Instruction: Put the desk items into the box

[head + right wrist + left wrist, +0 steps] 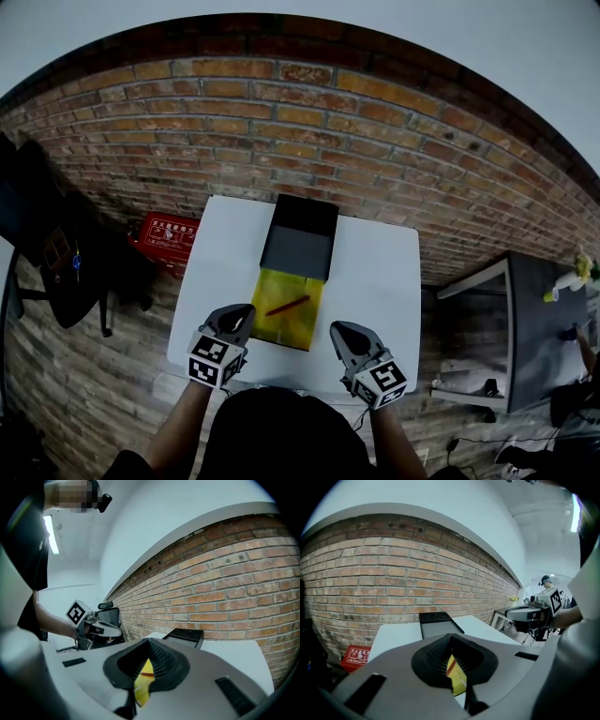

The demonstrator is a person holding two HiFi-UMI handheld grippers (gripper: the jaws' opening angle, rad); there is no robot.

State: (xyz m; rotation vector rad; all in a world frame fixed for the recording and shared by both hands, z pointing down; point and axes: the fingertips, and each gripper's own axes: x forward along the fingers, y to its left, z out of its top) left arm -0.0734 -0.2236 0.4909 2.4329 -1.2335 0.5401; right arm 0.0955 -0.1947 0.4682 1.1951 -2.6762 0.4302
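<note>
Yellow sheet [289,314], red pen [287,306] whole only overhead; left gripper [247,311], right gripper [335,328] clenched, seemingly empty.

Right claw [149,644] closed; yellow sheet [142,688], red pen [146,673] through gap; black box [185,633] ahead.

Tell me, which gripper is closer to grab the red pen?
Probably left. The left gripper sits beside the near end of the red pen on the yellow sheet; the right gripper is slightly farther.
</note>
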